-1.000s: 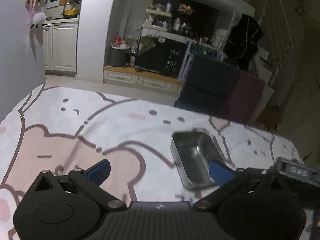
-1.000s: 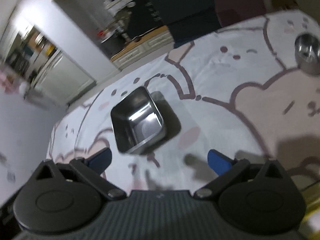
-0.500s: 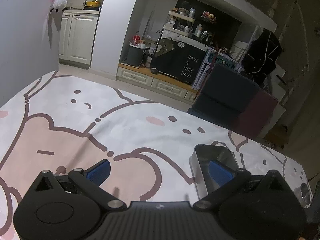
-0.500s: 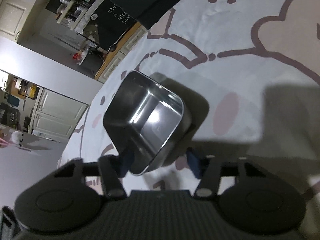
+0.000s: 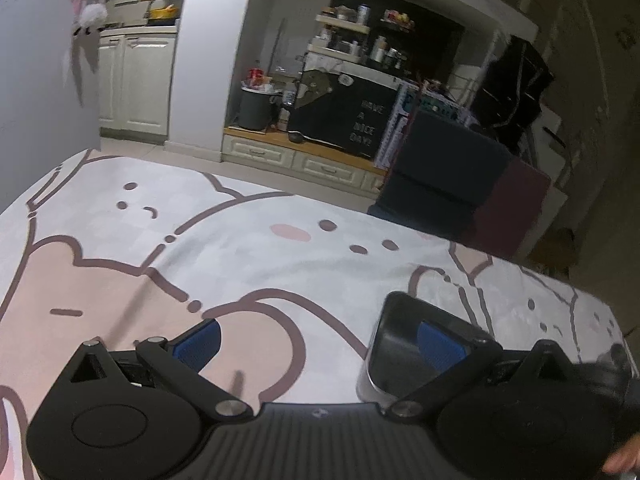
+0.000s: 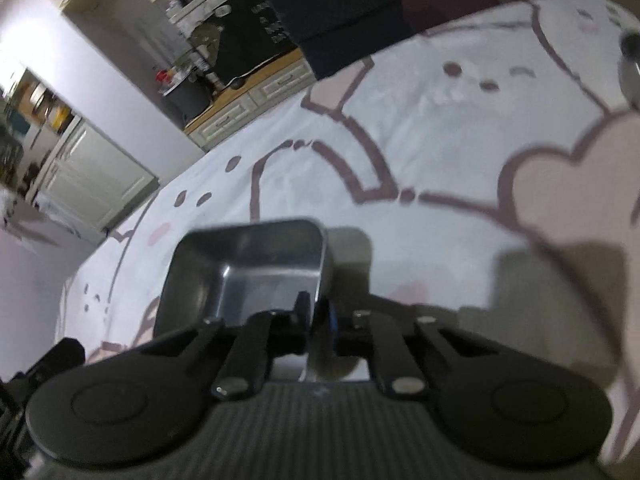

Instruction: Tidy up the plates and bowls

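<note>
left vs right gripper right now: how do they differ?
The left gripper has its jaws wide apart and grips nothing; the right gripper has just closed on the near wall of the square steel bowl. The left's blue pads show; the right's are nearly hidden. Both are black and angled down over the cartoon tablecloth.

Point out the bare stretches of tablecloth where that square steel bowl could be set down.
Widest free patch: tablecloth left of the square steel bowl, running to the far edge facing the cabinets. Also free in the right wrist view: the stretch between it and the round steel cup. Crowded only at the bowl, where the right gripper clamps its wall.
</note>
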The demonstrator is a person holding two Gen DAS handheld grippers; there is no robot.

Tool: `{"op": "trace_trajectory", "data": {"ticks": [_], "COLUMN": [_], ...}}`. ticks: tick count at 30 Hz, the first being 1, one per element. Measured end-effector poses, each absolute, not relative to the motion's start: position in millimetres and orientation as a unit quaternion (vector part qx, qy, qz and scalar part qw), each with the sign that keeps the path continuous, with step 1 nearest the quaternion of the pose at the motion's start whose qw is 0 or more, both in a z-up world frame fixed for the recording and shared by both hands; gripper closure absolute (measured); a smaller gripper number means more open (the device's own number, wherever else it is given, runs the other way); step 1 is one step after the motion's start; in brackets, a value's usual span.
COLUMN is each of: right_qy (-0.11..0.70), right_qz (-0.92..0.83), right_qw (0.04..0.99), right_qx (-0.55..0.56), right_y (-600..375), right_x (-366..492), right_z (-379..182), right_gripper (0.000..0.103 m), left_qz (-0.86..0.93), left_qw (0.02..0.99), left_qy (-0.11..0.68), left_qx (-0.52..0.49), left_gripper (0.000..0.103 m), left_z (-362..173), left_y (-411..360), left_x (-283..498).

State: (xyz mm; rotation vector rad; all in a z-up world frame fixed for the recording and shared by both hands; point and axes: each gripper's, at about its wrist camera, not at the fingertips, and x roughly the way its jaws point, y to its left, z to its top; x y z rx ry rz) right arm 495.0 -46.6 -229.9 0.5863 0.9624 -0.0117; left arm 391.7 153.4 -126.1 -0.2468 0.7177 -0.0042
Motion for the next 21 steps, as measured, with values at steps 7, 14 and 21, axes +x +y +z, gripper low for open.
{"op": "trace_trajectory", "data": {"ticks": [7,14,21], "right_qy": [0.463,0.464,0.464], "right_qz": [0.05,0.079,0.096], "right_qw": [0.866,0.872,0.872], "right_qx": [0.181,0.134,0.125], "right_y": [-62,-55,-56], "right_x": [517,523,523], "right_z": [-223,-222,-222], "right_gripper": [0.1,0.1,0.1], "left_qz": [-0.033,-0.031,-0.035], "left_qw": [0.907,0.883,0.876], "left_qy": [0.397,0.437,0.446], "left_qx": [-0.137,-0.167,-0.181], "left_gripper": [0.029,0.058,0.09], "left_z": [-144,-165,-173], "left_y": [137,127,122], "left_x": [406,419,430]}}
